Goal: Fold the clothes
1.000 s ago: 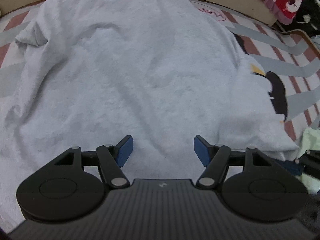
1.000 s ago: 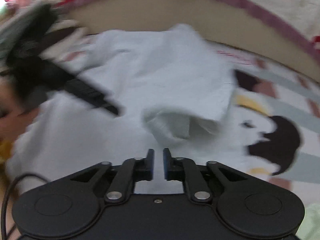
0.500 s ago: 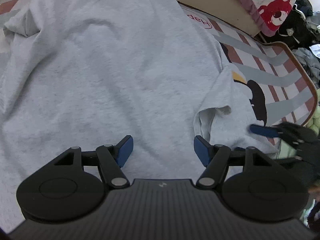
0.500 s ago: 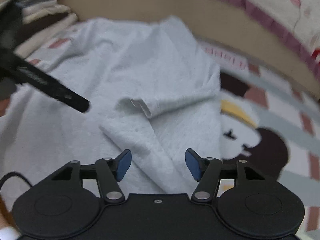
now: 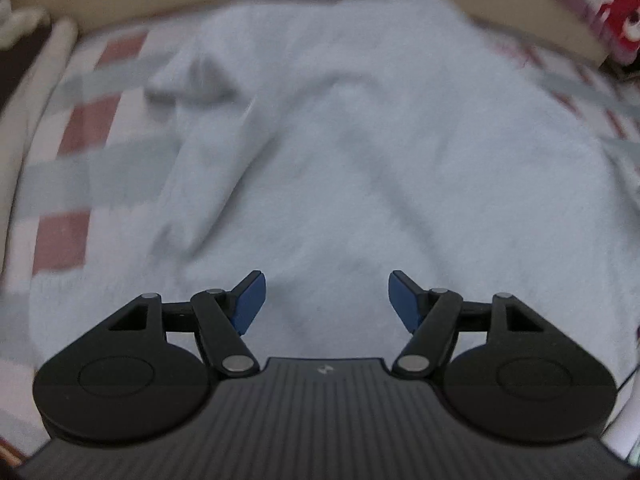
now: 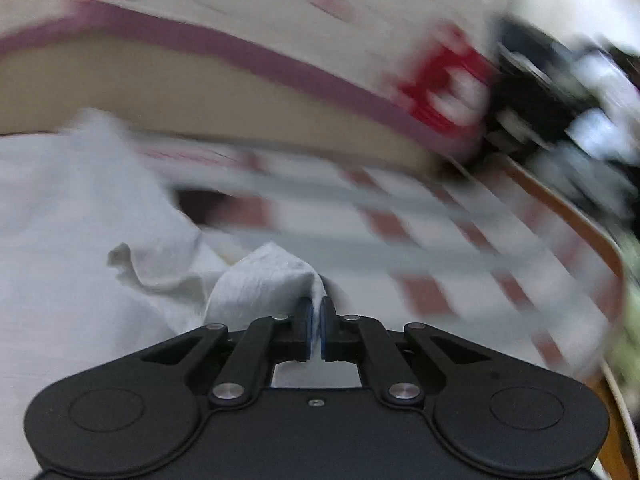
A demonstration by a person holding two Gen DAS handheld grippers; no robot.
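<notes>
The pale grey T-shirt (image 5: pixel 360 152) lies spread across a mat (image 5: pixel 72 184) with white, grey and dull red stripes, and it fills most of the left wrist view. Its cloth is rumpled: a long ridge runs from the near middle up toward the far left, where a sleeve (image 5: pixel 192 80) sits bunched with its opening showing as a darker fold. No print, label or tag can be made out on the shirt in either view; both pictures are smeared by motion.

In the right wrist view the shirt takes up the left side (image 6: pixel 60 208). A fold of its edge (image 6: pixel 272 276) rises into a small peak, and the right gripper (image 6: pixel 315 330) has its blue pads pressed together on that cloth, a sliver of fabric showing between them. The left gripper (image 5: pixel 323 302) hangs above the near part of the shirt with its blue fingers (image 5: pixel 250 300) standing well apart and nothing between them; only flat cloth lies beneath.

To the right of the pinched fold the striped mat (image 6: pixel 460 240) stretches away bare, bounded on the far right by a brown curved border (image 6: pixel 576 216). Beyond the mat a tan band (image 6: pixel 200 92) runs across, topped by a purple-edged white fabric (image 6: pixel 260 4) with red patches (image 6: pixel 444 92); these are too blurred to read as writing or figures. A dark jumble of things (image 6: pixel 560 128) sits at the far right.
</notes>
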